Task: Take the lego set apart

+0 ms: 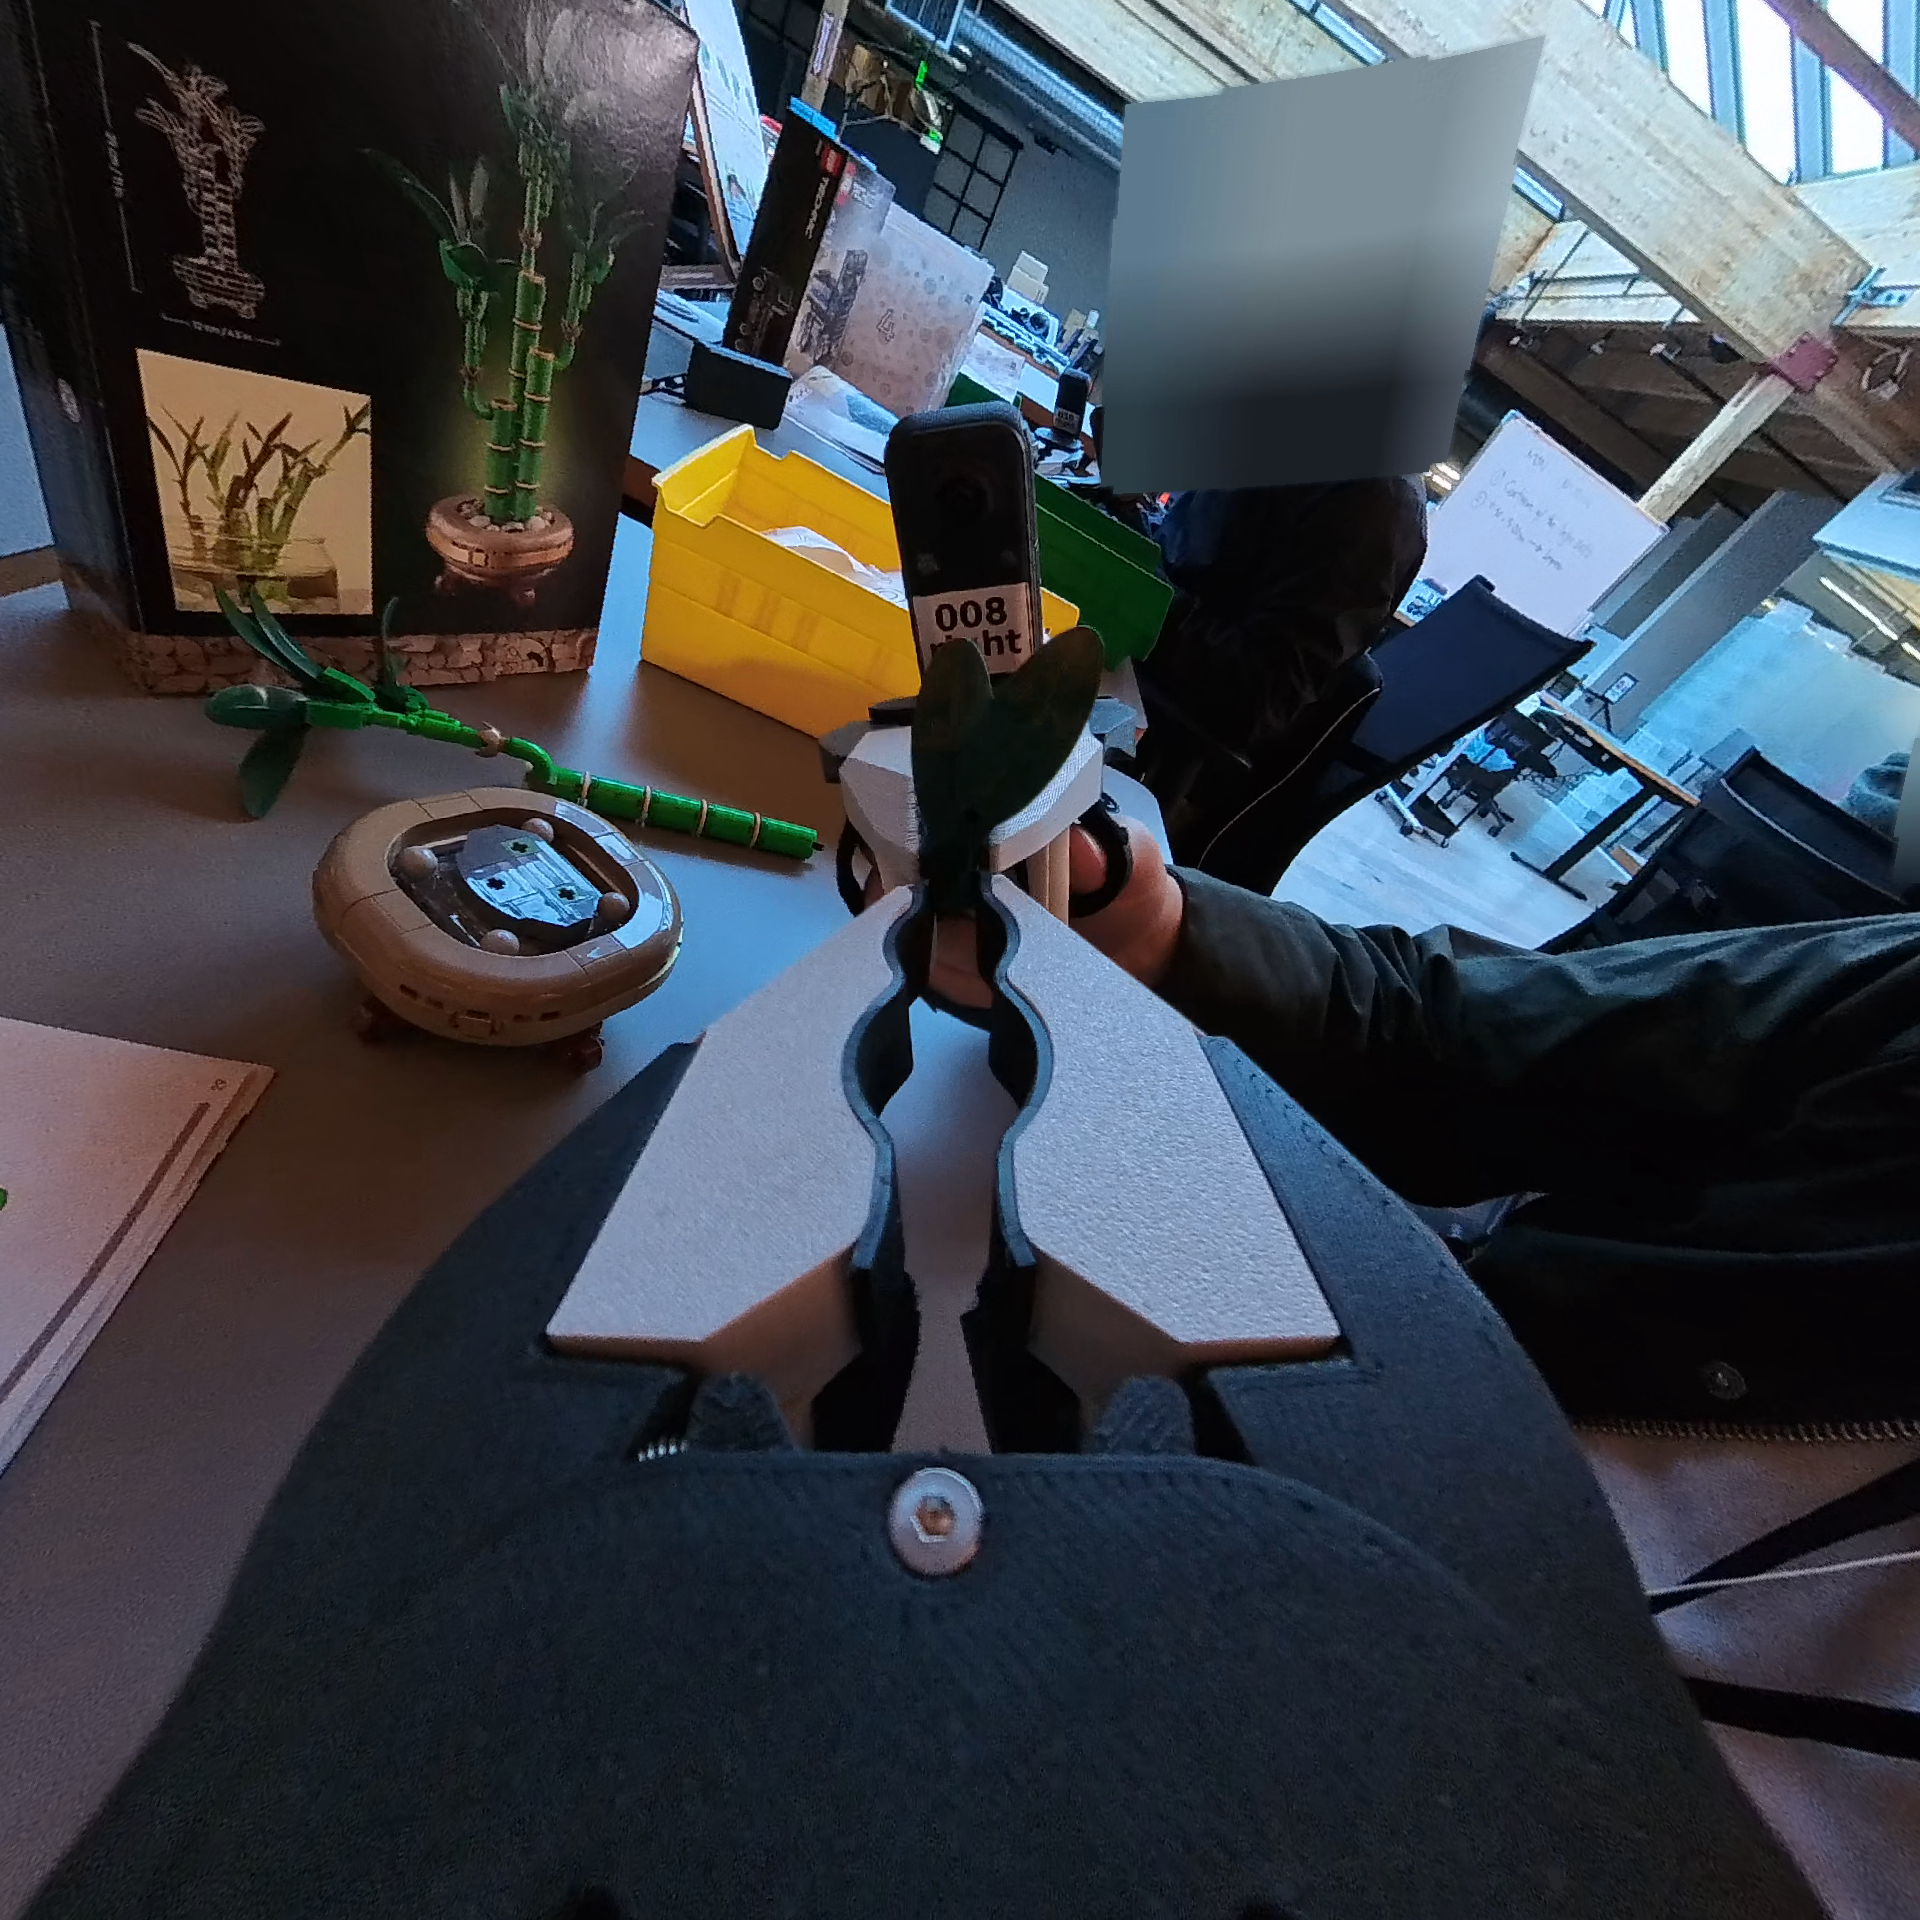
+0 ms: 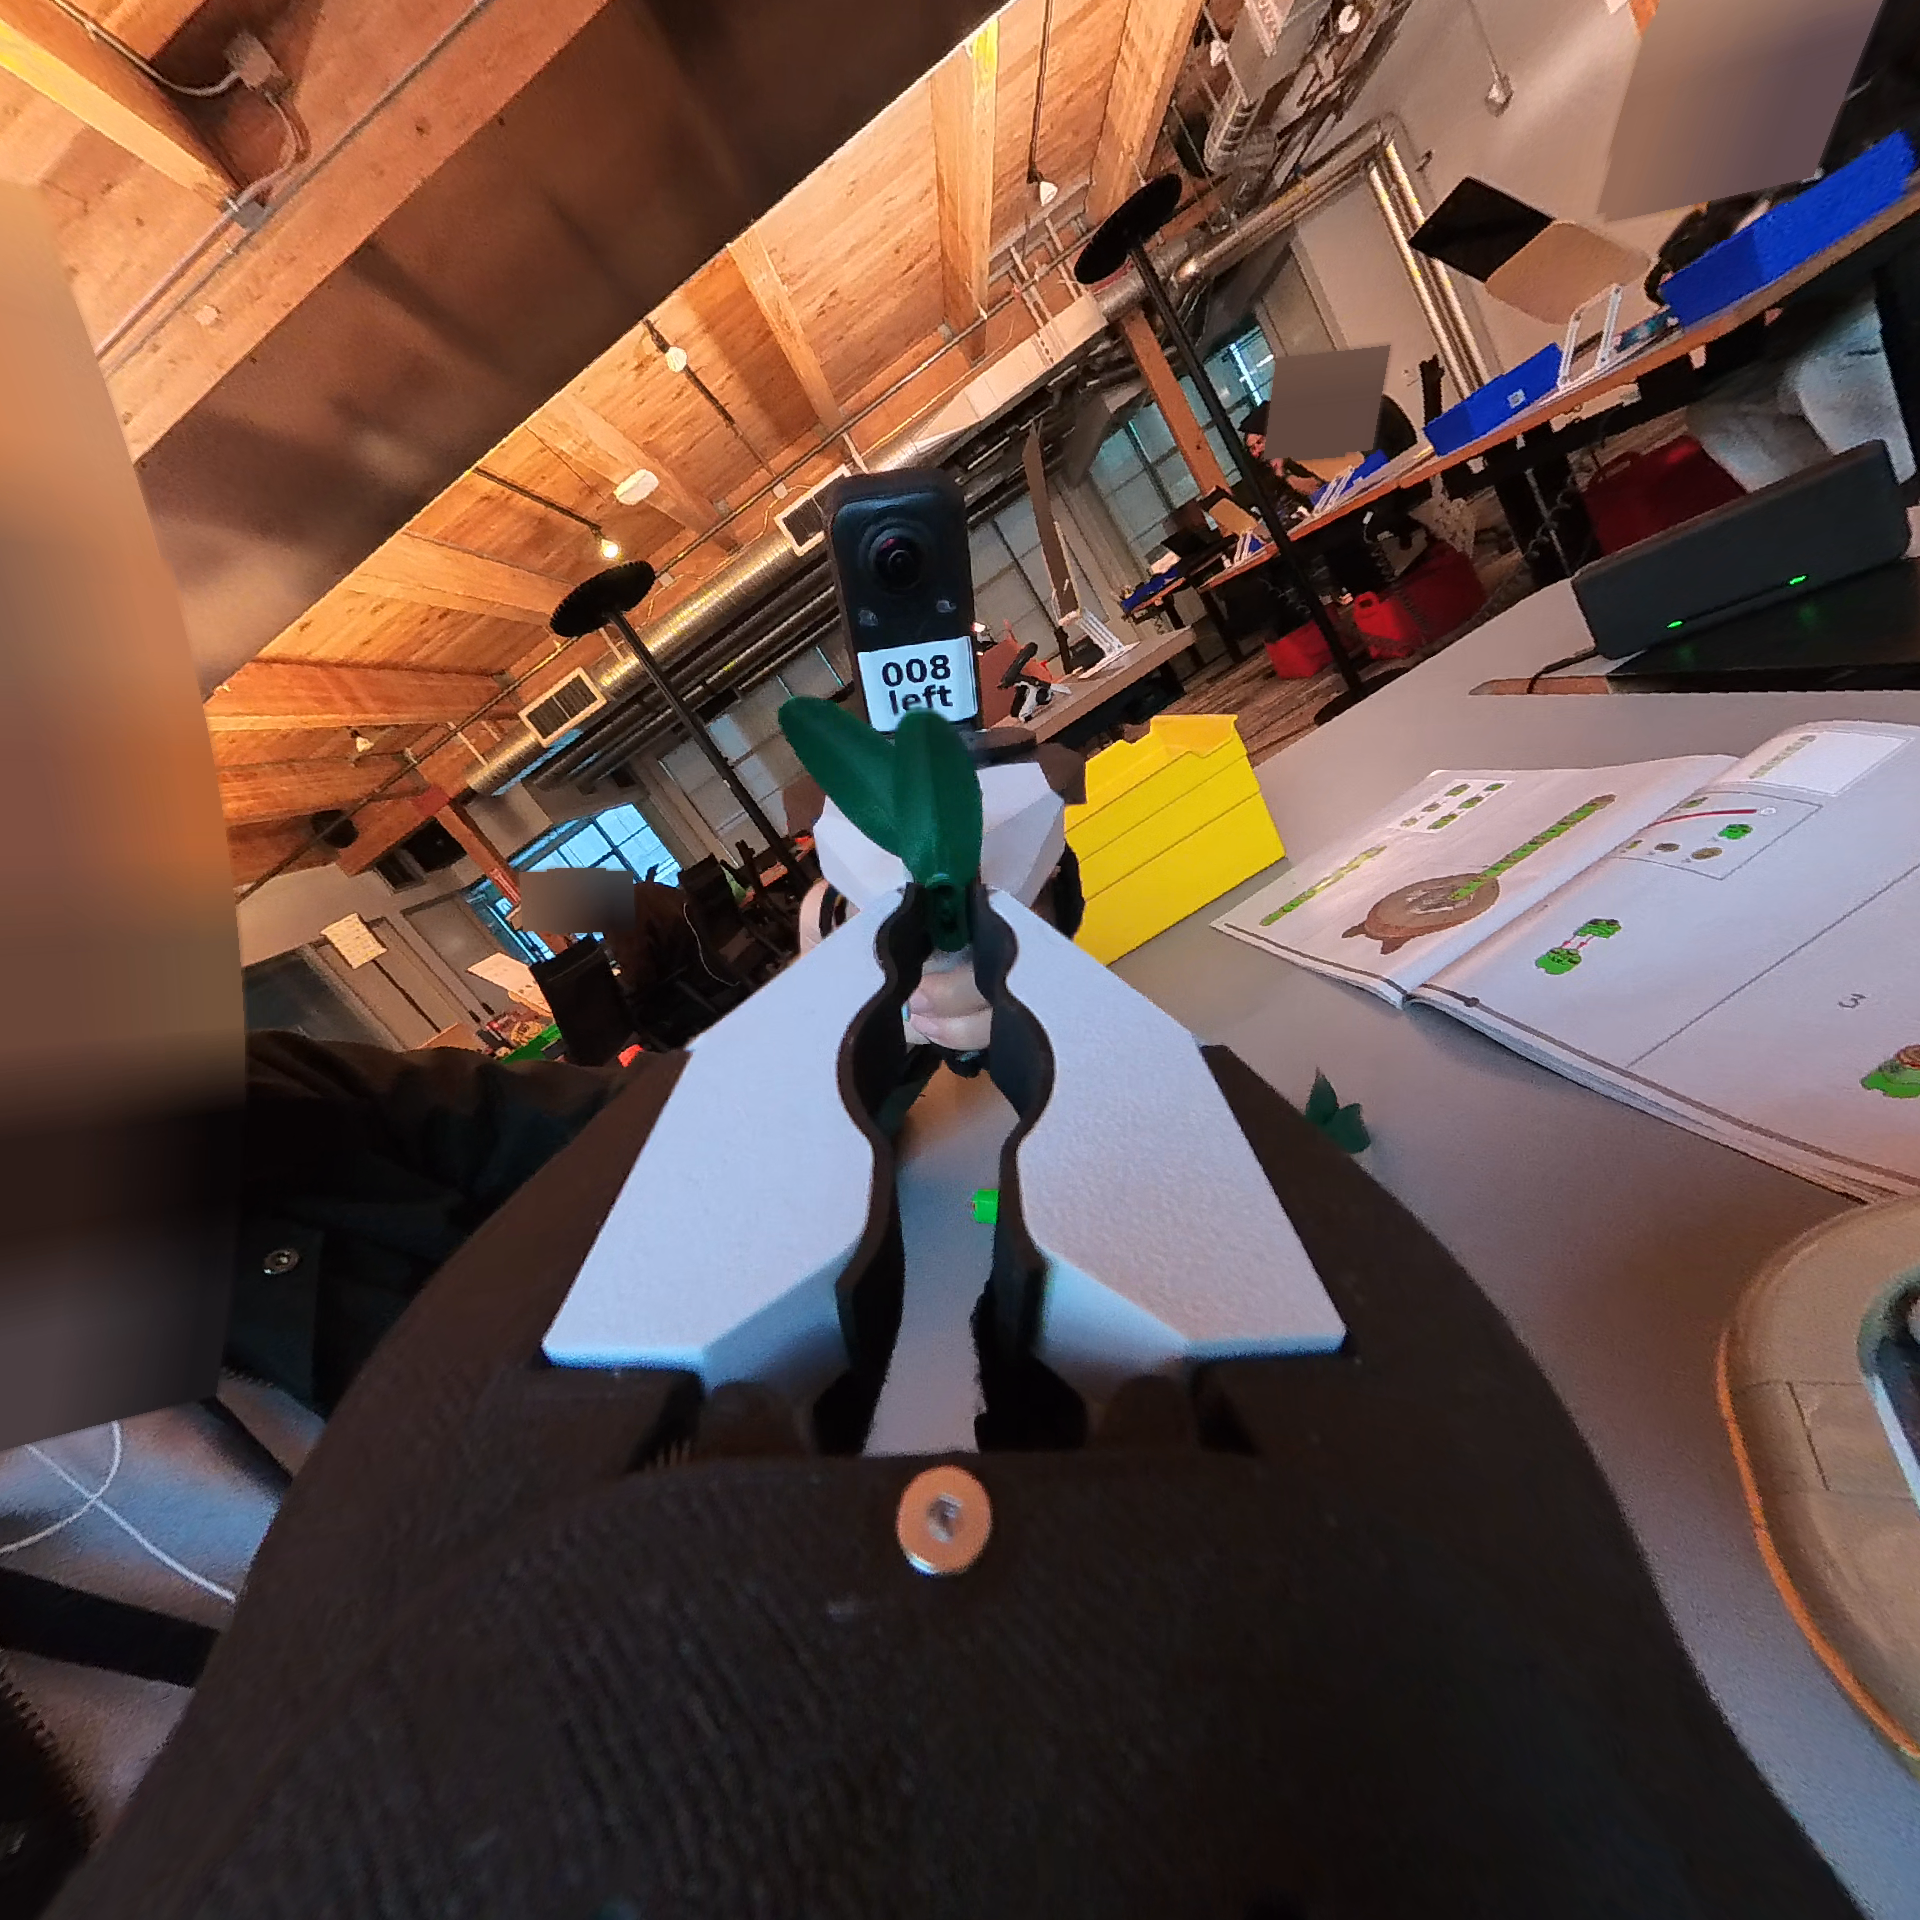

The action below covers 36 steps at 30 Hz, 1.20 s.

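Note:
A small dark green leaf piece point(image 1: 992, 753) stands up between the two grippers, which face each other tip to tip above the table. My left gripper point(image 1: 951, 909) is shut on its lower stem. My right gripper point(image 2: 943, 920) is shut on the same leaf piece point(image 2: 894, 795) from the other side. A green bamboo stalk with leaves point(image 1: 520, 758) lies on the table to the left. The tan round pot base point(image 1: 499, 925) sits in front of it and also shows in the right wrist view point(image 2: 1818, 1403). A loose leaf point(image 2: 1335, 1117) and a small green piece point(image 2: 983, 1205) lie on the table.
The set's dark box point(image 1: 343, 312) stands at the back left. A yellow bin point(image 1: 790, 613) and a green bin point(image 1: 1101, 561) sit behind the grippers. An open instruction booklet point(image 2: 1610, 935) lies on the grey table point(image 1: 156, 883). A person's dark sleeve point(image 1: 1507, 1060) reaches in from the right. My two grippers' fingertips are within a few centimetres of each other. The tan round pot base point(image 1: 499, 925) is about equally far from each gripper, around 15 cm.

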Each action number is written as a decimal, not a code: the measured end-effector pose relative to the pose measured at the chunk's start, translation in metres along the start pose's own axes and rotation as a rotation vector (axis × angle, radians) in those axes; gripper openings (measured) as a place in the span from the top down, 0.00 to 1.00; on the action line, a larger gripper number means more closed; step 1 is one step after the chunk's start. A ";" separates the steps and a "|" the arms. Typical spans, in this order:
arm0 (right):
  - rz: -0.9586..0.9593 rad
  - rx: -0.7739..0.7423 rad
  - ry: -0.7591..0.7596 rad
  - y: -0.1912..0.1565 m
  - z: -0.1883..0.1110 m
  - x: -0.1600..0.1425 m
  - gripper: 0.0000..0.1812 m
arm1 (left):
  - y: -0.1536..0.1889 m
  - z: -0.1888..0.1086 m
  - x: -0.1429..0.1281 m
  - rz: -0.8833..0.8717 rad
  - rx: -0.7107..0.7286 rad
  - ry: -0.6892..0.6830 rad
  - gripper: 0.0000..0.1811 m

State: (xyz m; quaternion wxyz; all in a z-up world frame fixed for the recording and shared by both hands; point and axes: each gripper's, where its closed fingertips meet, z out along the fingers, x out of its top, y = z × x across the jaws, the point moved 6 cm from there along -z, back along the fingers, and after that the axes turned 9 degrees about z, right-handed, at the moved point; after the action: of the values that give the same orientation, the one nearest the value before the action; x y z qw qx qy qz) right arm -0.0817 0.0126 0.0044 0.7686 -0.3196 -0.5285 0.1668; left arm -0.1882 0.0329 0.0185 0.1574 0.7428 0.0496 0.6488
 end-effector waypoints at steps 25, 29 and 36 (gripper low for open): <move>0.050 -0.044 0.226 0.003 -0.040 0.030 0.97 | -0.023 -0.047 0.029 -0.154 0.128 0.391 0.98; 0.004 -0.012 0.201 -0.004 -0.051 0.041 0.97 | -0.040 -0.093 0.041 -0.139 0.131 0.404 0.97; 0.144 0.227 -0.020 -0.012 -0.012 0.005 0.94 | -0.029 -0.014 -0.016 -0.187 0.017 -0.076 0.97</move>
State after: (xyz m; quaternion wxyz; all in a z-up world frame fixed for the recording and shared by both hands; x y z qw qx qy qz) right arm -0.0700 0.0033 0.0135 0.7803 -0.2661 -0.4898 0.2835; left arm -0.2007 0.0583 -0.0036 0.2127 0.7604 0.1185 0.6021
